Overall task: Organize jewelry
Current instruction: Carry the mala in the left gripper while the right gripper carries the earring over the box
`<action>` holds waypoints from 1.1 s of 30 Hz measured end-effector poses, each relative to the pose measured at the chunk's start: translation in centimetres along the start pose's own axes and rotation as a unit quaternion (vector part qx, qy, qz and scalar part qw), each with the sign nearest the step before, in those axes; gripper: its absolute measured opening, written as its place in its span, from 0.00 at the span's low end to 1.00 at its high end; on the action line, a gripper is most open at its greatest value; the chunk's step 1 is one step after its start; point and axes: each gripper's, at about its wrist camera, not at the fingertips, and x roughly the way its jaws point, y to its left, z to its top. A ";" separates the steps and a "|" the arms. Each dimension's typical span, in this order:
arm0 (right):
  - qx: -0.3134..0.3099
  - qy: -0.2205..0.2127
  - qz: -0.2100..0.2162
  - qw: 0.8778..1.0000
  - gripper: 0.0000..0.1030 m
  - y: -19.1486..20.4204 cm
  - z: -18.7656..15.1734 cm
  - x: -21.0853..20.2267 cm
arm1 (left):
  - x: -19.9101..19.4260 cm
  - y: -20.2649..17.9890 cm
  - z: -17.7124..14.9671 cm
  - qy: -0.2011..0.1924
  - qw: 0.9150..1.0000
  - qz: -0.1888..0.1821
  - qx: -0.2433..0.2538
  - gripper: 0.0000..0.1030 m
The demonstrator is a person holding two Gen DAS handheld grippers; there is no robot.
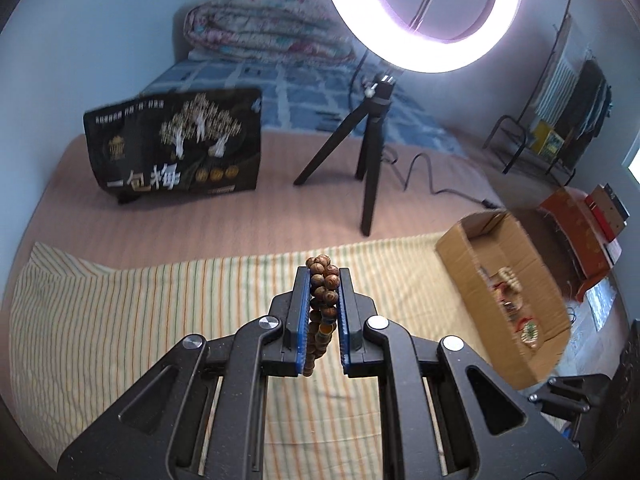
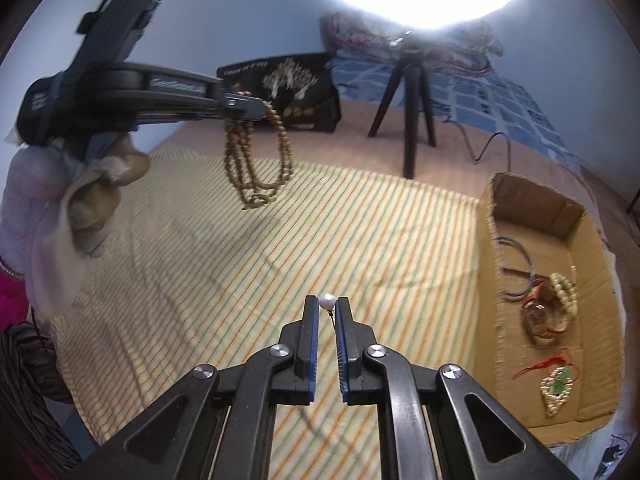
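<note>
My left gripper is shut on a brown wooden bead necklace, its beads bunched between the blue pads. In the right wrist view that left gripper is held high at the left by a gloved hand, and the bead necklace hangs from it in long loops above the striped cloth. My right gripper is shut on a white pearl earring, whose thin post points down between the pads. A cardboard box at the right holds several jewelry pieces.
A ring light on a black tripod stands behind the cloth, its cable trailing right. A black printed bag stands at the back left. The cardboard box sits at the cloth's right edge. A bed with a folded quilt lies behind.
</note>
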 end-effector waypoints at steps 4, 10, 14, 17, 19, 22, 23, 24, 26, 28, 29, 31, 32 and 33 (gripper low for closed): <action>0.006 -0.016 -0.015 1.000 0.05 -1.3 0.6 -1.5 | -1.3 -1.3 0.7 -0.013 1.000 -0.023 0.001 0.10; 0.037 -0.038 -0.038 0.998 0.05 -4.6 0.9 -3.8 | -2.8 -4.3 1.1 -0.028 0.998 -0.053 0.023 0.10; 0.066 -0.053 -0.052 0.995 0.05 -6.9 0.8 -5.5 | -3.6 -6.9 1.3 -0.038 0.996 -0.075 0.043 0.10; 0.087 -0.061 -0.063 0.992 0.05 -8.6 0.6 -6.5 | -3.7 -8.7 1.7 -0.042 0.994 -0.090 0.050 0.10; 0.098 -0.064 -0.071 0.991 0.05 -9.7 0.4 -7.2 | -3.7 -9.8 2.0 -0.044 0.993 -0.098 0.056 0.10; 0.111 -0.067 -0.085 0.988 0.05 -11.1 -0.1 -8.0 | -3.4 -11.5 2.4 -0.048 0.991 -0.110 0.063 0.10; 0.114 -0.068 -0.088 0.987 0.05 -11.5 -0.2 -8.1 | -3.2 -12.2 2.6 -0.049 0.990 -0.113 0.065 0.10; 0.116 -0.068 -0.090 0.987 0.05 -11.8 -0.2 -8.4 | -3.0 -12.7 2.7 -0.049 0.990 -0.116 0.068 0.10; 0.121 -0.071 -0.096 0.986 0.05 -12.4 -0.4 -8.9 | -2.6 -13.7 2.9 -0.049 0.989 -0.122 0.073 0.10; 0.124 -0.073 -0.100 0.985 0.05 -12.9 -0.7 -9.3 | -2.1 -14.8 3.1 -0.051 0.988 -0.128 0.075 0.10; 0.126 -0.073 -0.101 0.984 0.05 -13.2 -0.8 -9.5 | -1.8 -15.3 3.2 -0.049 0.987 -0.130 0.076 0.10; 0.131 -0.073 -0.103 0.983 0.06 -13.8 -1.1 -9.7 | -1.2 -16.0 3.3 -0.048 0.987 -0.135 0.078 0.10; 0.134 -0.072 -0.102 0.983 0.05 -14.1 -1.3 -9.7 | -0.9 -16.5 3.5 -0.047 0.986 -0.136 0.080 0.10; 0.136 -0.071 -0.103 0.983 0.05 -14.3 -1.4 -9.8 | -0.6 -16.8 3.5 -0.047 0.986 -0.137 0.081 0.10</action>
